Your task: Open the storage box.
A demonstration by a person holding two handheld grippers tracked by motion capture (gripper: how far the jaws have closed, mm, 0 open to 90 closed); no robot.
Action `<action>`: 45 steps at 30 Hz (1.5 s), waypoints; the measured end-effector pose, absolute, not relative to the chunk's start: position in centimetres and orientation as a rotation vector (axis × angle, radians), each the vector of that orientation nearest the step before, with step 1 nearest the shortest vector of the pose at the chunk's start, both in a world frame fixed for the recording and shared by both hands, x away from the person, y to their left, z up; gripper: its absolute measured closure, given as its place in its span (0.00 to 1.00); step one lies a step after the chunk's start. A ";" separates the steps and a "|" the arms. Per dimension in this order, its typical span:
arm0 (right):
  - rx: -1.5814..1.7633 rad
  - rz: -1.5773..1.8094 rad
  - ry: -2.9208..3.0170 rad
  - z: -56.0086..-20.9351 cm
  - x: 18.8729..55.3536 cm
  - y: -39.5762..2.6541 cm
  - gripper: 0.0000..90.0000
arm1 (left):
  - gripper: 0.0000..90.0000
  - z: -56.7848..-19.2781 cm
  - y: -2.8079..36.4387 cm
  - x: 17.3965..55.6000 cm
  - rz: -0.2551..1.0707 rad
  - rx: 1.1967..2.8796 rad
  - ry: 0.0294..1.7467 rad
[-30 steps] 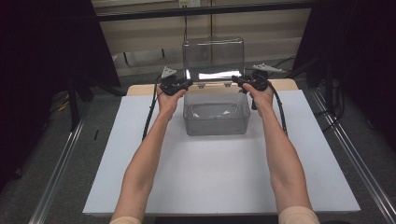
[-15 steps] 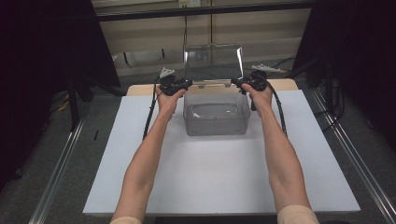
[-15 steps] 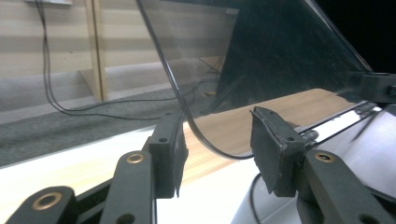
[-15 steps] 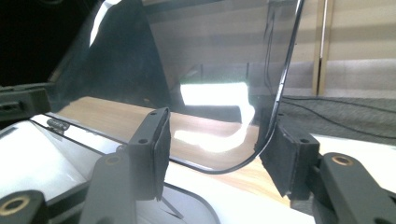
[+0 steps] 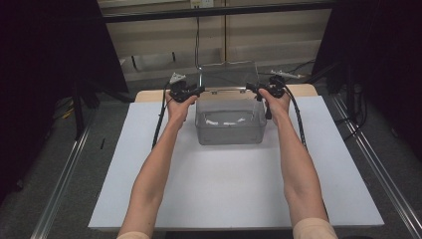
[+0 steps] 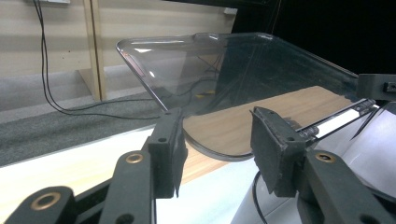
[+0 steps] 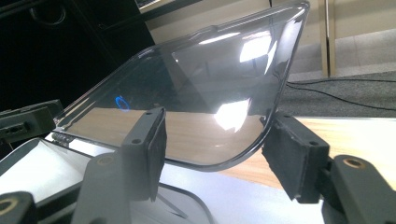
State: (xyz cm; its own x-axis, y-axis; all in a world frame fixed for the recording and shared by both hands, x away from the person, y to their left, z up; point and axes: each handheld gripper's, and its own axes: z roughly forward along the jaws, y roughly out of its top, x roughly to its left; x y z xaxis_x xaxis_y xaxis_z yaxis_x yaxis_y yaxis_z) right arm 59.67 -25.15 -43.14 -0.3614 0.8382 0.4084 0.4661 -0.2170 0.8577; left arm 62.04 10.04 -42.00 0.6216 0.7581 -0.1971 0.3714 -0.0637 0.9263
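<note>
Clear box (image 5: 228,122) at far middle of white table (image 5: 234,194), lid (image 5: 228,74) swung up and tilted back. Left gripper (image 5: 198,90) and right gripper (image 5: 250,87) flanking hinge corners, jaws just widening, apart, lid edge between, unclamped. Opening seemingly finished; release left.

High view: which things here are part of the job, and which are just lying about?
In the job:
- clear box
- its hinged lid, swung up
- left hand-held gripper
- right hand-held gripper

Lying about:
- white board
- wooden tabletop
- floor cables
</note>
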 end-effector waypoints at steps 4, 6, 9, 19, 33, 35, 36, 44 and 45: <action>1.566 1.616 1.704 -43.3 59.7 -25.2 0.42 | 0.61 -42.0 10.0 62.0 0.414 1.671 0.944; 1.590 1.614 1.692 -43.3 59.7 -25.2 0.41 | 0.60 -42.0 9.9 62.0 0.416 1.670 0.944; 1.562 1.565 1.695 -43.3 59.6 -25.2 0.38 | 0.59 -42.2 9.9 62.0 0.398 1.672 0.932; 1.488 1.466 1.729 -42.8 59.2 -24.9 0.33 | 0.46 -42.2 9.7 61.7 0.407 1.671 0.947; 1.425 1.447 1.692 -41.0 56.9 -25.5 0.14 | 0.19 -40.7 10.2 60.1 0.458 1.696 0.964; 1.405 1.445 1.690 -40.9 56.4 -25.5 0.13 | 0.14 -40.4 9.9 59.7 0.463 1.701 0.954; 1.398 1.441 1.691 -40.8 56.2 -25.6 0.12 | 0.12 -40.3 9.7 59.4 0.465 1.691 0.947; 1.363 1.413 1.648 -40.0 54.9 -25.9 0.07 | 0.06 -40.0 9.2 57.6 0.476 1.671 0.895; 1.345 1.420 1.648 -39.8 54.7 -25.8 0.06 | 0.06 -40.0 9.2 57.5 0.473 1.671 0.887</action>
